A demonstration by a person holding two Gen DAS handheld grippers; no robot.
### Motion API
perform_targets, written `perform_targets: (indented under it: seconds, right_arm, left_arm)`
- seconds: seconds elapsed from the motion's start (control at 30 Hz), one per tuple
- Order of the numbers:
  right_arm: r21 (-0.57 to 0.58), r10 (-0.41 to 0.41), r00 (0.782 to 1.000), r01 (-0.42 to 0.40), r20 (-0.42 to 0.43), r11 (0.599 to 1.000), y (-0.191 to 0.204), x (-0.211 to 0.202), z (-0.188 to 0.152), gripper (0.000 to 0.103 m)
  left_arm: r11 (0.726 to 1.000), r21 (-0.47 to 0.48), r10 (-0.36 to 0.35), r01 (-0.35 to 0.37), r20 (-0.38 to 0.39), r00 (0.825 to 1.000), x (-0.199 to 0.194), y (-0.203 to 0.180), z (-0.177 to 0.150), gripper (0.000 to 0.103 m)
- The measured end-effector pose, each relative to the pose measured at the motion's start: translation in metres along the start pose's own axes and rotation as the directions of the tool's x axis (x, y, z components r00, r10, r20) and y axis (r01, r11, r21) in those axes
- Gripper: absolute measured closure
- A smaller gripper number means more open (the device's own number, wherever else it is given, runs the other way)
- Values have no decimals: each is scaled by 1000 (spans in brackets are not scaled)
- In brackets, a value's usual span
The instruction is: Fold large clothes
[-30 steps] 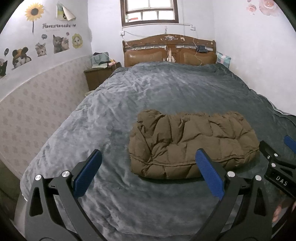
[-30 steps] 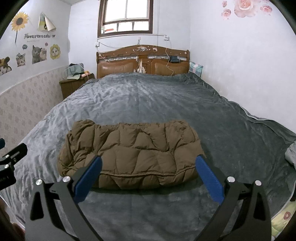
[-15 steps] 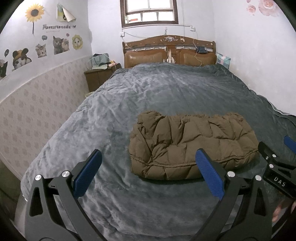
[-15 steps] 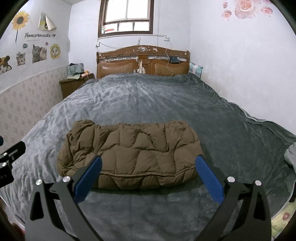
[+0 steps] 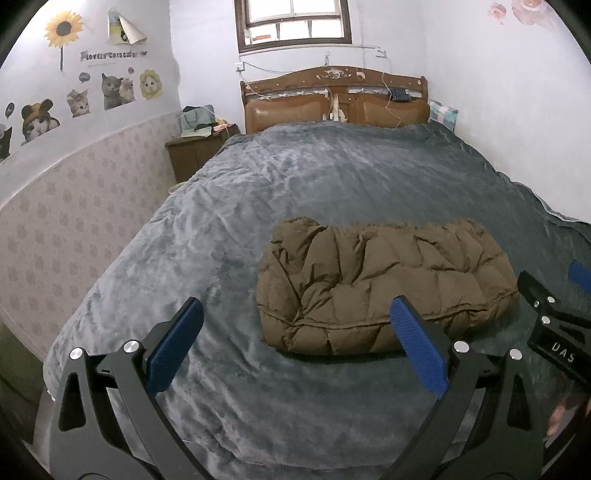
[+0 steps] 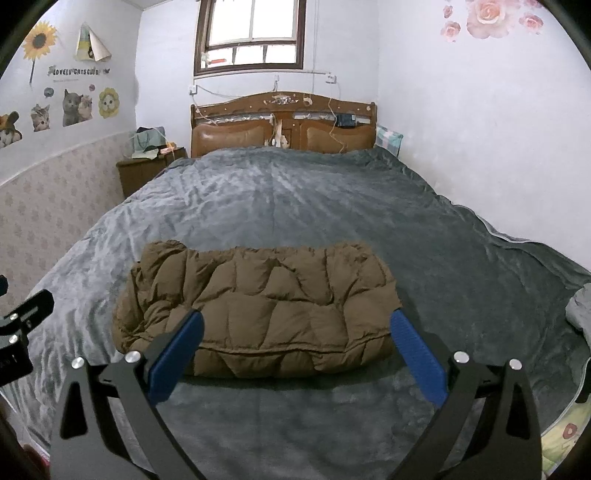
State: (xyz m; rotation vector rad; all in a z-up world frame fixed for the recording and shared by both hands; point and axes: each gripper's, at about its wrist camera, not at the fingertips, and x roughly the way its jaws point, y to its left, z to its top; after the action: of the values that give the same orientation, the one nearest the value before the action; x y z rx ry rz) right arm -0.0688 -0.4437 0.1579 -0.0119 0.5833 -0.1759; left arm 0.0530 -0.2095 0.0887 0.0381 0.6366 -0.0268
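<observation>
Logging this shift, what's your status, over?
Left gripper open, empty. Right gripper open, empty. Brown puffer jacket folded in a bundle on the grey blanket. Nothing in the way.

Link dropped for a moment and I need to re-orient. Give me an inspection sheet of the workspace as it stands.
Surface: grey blanket covers the bed, rumpled.
Job's things: brown puffer jacket lies folded in a compact bundle near the foot.
Clutter: grey cloth at the bed's right edge.
Grippers: left gripper open, empty, off the jacket; right gripper open, empty.
Cables: cords draped over the headboard.
Surroundings: nightstand with items on top, window, cat stickers on the wall.
</observation>
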Motion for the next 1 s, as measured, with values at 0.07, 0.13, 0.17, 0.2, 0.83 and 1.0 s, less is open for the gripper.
perform_targets:
  seconds: [0.07,0.13,0.17,0.2,0.83,1.0]
  right_arm:
    - [-1,0,1000,0,-1,1000,0,0,-1,2]
    - [-4,-2,1000,2,0,1000,0,0,0,2]
    - [-5,-2,1000,2,0,1000,0,0,0,2]
    - [-3,-1,1000,1,1,1000,1,-1,0,2]
    - [-15,5,1000,-5,-5,1000,-4,0,-1,2]
    - [-19,5,1000,-5,-15,1000,-8,3,-2,2]
  left_arm:
    - [1000,2,-2,2,-1,1000,0,1,-1,3]
    - [1000,4,-5,5,-3,1000,1,2,-1,3]
    - [1000,4,-4,4,-4,1000,1,1,-1,3]
    - [1000,5,-4,4,-4,1000,1,0,-1,3]
    - [1000,3,1,-1,-15,1000,4,-1,-2,3]
    - [1000,18,-2,3,-40,999,9,-5,-4,3]
